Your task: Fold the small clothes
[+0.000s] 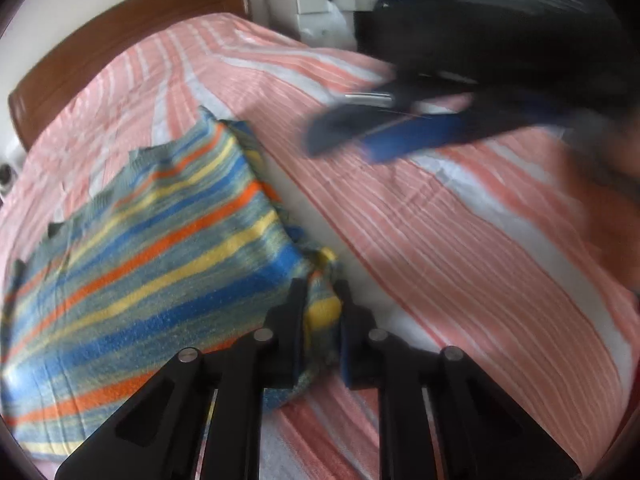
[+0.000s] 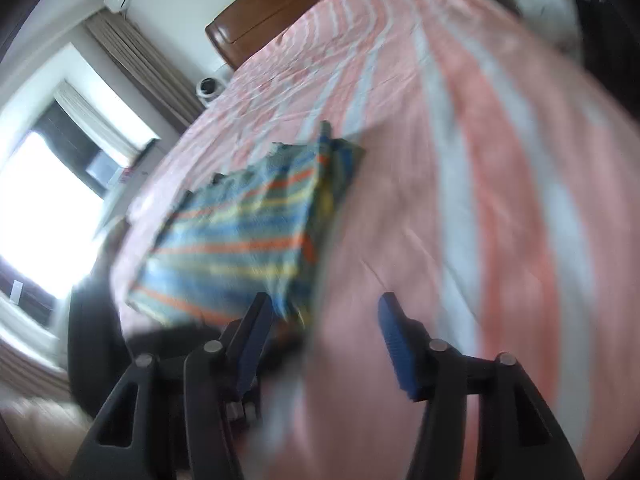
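Observation:
A small striped knit garment (image 1: 152, 256), blue, yellow and orange, lies partly folded on the pink striped bed (image 1: 460, 216). My left gripper (image 1: 322, 300) is shut on its near right corner, the cloth bunched between the fingers. My right gripper (image 2: 324, 320) is open and empty, held above the bed to the right of the garment (image 2: 240, 236). It also shows blurred in the left wrist view (image 1: 380, 132), hovering over the bed beyond the garment.
A brown wooden headboard (image 1: 120, 36) stands at the far end of the bed. A white bedside cabinet (image 1: 320, 12) with dark clutter is at the back right. A bright window with curtains (image 2: 60, 184) is on the left side of the bed.

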A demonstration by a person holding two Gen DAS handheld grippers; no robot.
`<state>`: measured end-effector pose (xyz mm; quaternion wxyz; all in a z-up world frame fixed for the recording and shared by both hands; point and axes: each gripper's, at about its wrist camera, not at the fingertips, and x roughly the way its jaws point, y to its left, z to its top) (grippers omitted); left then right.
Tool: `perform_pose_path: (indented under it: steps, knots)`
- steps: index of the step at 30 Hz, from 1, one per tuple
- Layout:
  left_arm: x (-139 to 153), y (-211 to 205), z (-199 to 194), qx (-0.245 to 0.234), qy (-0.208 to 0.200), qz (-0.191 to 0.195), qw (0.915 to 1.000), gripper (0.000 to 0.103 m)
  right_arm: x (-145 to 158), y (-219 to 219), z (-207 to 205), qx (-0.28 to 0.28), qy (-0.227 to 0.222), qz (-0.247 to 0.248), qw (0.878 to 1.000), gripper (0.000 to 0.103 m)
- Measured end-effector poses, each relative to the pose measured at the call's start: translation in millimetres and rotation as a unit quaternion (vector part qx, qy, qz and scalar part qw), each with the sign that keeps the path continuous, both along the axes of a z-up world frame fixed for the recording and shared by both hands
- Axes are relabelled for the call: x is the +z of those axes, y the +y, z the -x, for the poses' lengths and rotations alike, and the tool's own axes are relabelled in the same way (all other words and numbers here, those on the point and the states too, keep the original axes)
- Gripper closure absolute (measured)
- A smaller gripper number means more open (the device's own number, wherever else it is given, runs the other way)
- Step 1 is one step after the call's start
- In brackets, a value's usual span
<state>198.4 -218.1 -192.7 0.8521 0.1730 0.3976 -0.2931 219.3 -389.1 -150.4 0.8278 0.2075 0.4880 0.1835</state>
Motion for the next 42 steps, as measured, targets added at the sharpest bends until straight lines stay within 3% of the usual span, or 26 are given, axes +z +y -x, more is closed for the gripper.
perform_pose_path:
  steps: [5, 7, 8, 12, 16, 18, 22, 25, 28, 29, 30, 32, 34, 36, 39, 42]
  knots:
    - [-1, 0, -6, -0.001, 0.004, 0.019, 0.9998, 0.093, -47, 19, -97, -0.015, 0.076, -0.074, 0.994, 0.044]
    - [4, 11, -10, 0.008, 0.018, 0.048, 0.9986, 0.094, -57, 22, -119, -0.044, 0.084, -0.096, 0.991, 0.068]
    - [9, 21, -11, 0.015, 0.023, 0.063, 0.9976, 0.094, -58, 25, -126, -0.050, 0.087, -0.096, 0.990, 0.095]
    - [46, 95, -16, 0.071, 0.037, 0.150, 0.9854, 0.094, -17, 58, -133, -0.029, 0.045, -0.039, 0.998, 0.095]
    - [67, 196, -22, 0.156, 0.048, 0.213, 0.9633, 0.095, 35, 121, -134, 0.031, -0.004, -0.046, 0.998, 0.095]
    - [66, 237, -23, 0.195, 0.056, 0.230, 0.9517, 0.095, 46, 163, -139, 0.060, -0.012, -0.051, 0.997, 0.095]
    - [55, 306, -27, 0.271, 0.059, 0.224, 0.9341, 0.095, 41, 260, -154, 0.109, -0.009, -0.038, 0.993, 0.095]
    - [43, 328, -27, 0.303, 0.054, 0.201, 0.9299, 0.095, 21, 320, -163, 0.125, 0.002, -0.036, 0.991, 0.094]
    - [30, 340, -26, 0.333, 0.074, 0.167, 0.9252, 0.082, -4, 356, -165, 0.133, 0.019, -0.072, 0.988, 0.083]
    - [29, 343, -22, 0.339, 0.076, 0.164, 0.9231, 0.076, -12, 363, -165, 0.136, 0.031, -0.083, 0.987, 0.069]
    - [28, 347, -20, 0.343, 0.077, 0.168, 0.9208, 0.070, -14, 363, -165, 0.132, 0.036, -0.089, 0.987, 0.061]
    - [36, 354, -14, 0.345, 0.068, 0.190, 0.9166, 0.045, -8, 353, -155, 0.118, 0.022, -0.115, 0.986, 0.061]
    - [41, 354, -14, 0.337, 0.055, 0.203, 0.9179, 0.037, 7, 336, -145, 0.112, -0.003, -0.102, 0.988, 0.061]
    - [48, 351, -14, 0.321, 0.051, 0.204, 0.9234, 0.035, 26, 319, -131, 0.123, -0.038, -0.057, 0.990, 0.061]
    - [43, 335, -31, 0.322, 0.049, 0.156, 0.9324, 0.035, 48, 294, -94, 0.153, -0.085, 0.027, 0.984, 0.061]
    - [17, 345, -50, 0.378, 0.057, 0.095, 0.9191, 0.047, 43, 277, -49, 0.200, -0.099, 0.067, 0.972, 0.061]
